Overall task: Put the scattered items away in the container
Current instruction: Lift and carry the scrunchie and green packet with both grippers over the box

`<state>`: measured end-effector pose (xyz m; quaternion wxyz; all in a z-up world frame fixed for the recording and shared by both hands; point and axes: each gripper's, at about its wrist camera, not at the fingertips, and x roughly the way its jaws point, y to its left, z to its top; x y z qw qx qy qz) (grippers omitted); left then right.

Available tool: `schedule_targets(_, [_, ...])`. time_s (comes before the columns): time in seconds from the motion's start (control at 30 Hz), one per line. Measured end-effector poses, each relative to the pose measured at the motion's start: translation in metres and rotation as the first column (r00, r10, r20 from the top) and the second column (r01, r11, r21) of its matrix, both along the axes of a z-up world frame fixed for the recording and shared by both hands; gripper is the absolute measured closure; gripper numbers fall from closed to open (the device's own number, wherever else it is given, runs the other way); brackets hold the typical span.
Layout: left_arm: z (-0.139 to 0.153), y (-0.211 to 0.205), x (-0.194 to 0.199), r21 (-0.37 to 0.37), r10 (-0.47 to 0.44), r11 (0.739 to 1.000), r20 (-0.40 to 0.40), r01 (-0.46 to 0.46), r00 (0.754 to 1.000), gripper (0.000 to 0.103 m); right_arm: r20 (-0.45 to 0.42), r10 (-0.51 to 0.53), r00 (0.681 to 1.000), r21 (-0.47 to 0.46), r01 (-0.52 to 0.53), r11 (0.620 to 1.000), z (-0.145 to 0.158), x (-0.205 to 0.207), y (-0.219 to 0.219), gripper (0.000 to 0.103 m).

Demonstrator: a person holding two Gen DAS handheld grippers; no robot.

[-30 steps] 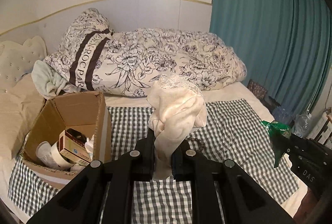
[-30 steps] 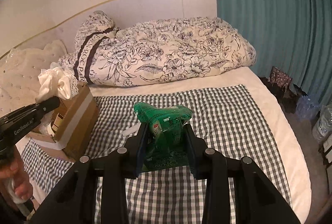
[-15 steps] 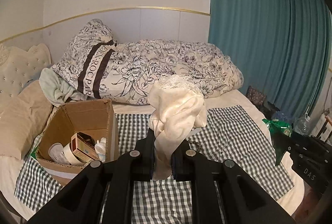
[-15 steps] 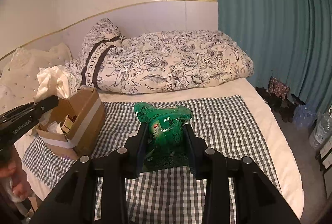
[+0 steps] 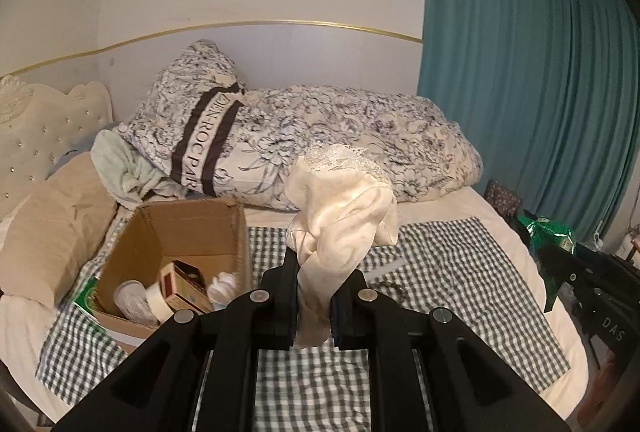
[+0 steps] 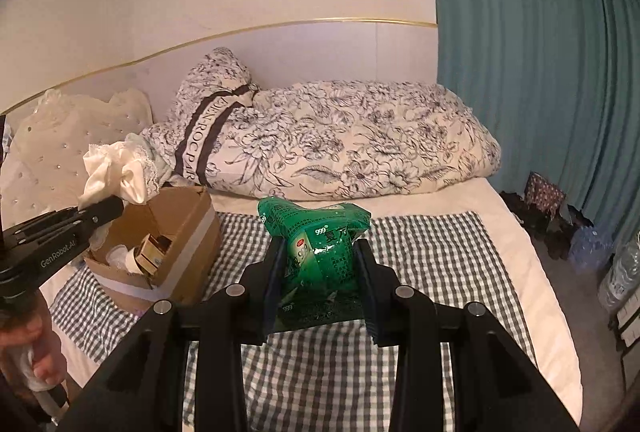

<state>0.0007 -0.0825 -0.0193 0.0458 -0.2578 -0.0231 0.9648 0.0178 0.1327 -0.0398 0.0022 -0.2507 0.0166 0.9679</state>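
The cardboard box (image 5: 176, 252) sits open on the left part of the checked cloth (image 5: 460, 272), and it shows farther off in both views than a second ago, with more wall above the bedding. Up close, the left gripper (image 5: 314, 302) has its jaws clenched on a cream lace-trimmed garment (image 5: 344, 216), which bunches above the fingertips and hangs down between them, same grip as before. In the right wrist view that garment rides above the box's near-left rim. The right gripper (image 6: 320, 276) is clamped on a green packet (image 6: 316, 244) printed with 999, the packet crumpled between the pads, held over the middle of the cloth and unchanged in the jaws.

Inside the box: a roll of tape (image 5: 158, 302), a small carton (image 5: 180, 282), and something white and crinkly (image 5: 222, 282); the rest is too dim to name. The box's right wall stands tall next to the left gripper's line, and its top is fully open. To the right of the box the checked cloth lies bare across to the mattress edge, apart from a small dark bit (image 5: 390, 286) and a pale strip (image 5: 386, 268) just beyond the left fingers.

Farther back, a tan pillow (image 5: 52, 228) flanks the box on the left, a floral duvet (image 5: 360, 136) is heaped along the far side against the wall, and teal curtains (image 5: 520, 92) close off the right.
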Motion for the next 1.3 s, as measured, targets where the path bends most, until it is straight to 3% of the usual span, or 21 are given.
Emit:
schedule_targets(0.47, [0.0,-0.077,-0.021,-0.021,0.114,0.993,0.012,-0.114,0.993,0.091,-0.012,0.125,0.992,0.002,-0.125,0.992,0.014,-0.042,-0.065,0.069])
schedule_targets(0.9, [-0.005,-0.137,-0.041,-0.041,0.215,0.976,0.033,-0.214,0.976,0.091,-0.023,0.263,0.964,-0.004,-0.263,0.965,0.024,-0.085,-0.142,0.069])
schedule_targets(1.3, [-0.023,-0.172,-0.067,-0.042,0.247,0.969,0.079,-0.244,0.966,0.091,0.018,0.34,0.94,-0.003,-0.34,0.94,0.005,-0.122,-0.189,0.069])
